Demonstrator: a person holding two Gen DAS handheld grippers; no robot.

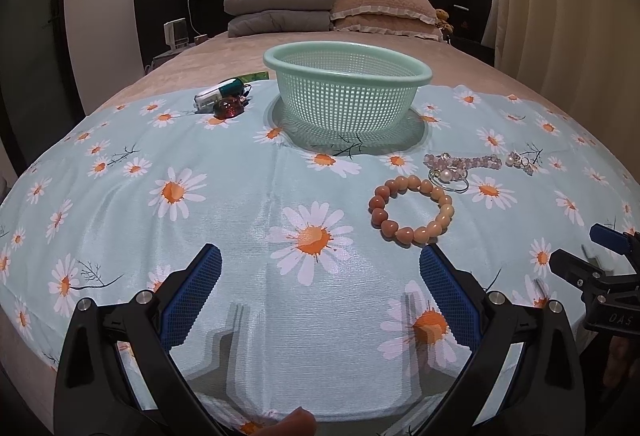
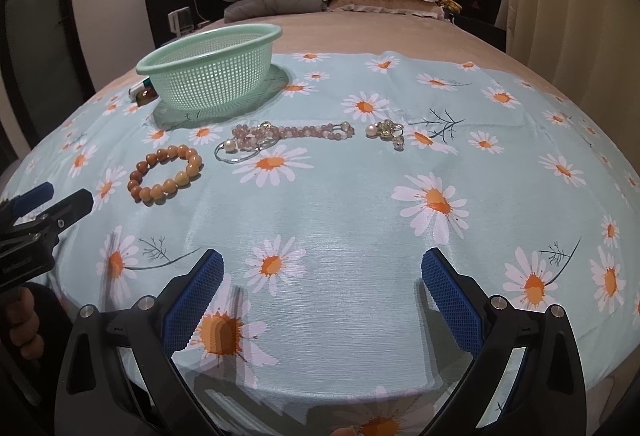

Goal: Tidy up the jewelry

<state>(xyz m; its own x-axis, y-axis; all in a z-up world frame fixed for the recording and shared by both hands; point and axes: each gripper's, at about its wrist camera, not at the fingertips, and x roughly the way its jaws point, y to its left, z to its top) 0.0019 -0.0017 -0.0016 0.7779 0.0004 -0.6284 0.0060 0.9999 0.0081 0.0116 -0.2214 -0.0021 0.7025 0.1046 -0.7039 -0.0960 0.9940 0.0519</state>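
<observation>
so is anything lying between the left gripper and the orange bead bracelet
Nothing visible does. The left gripper is open over bare floral cloth, and the orange bead bracelet lies just beyond its right finger, apart from the other jewelry.

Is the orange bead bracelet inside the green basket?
No, the orange bead bracelet lies on the flowery cloth, in front of the green basket.

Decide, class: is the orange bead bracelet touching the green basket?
Apart. The right wrist view shows bare daisy cloth plainly between the orange bead bracelet and the green basket.
</observation>
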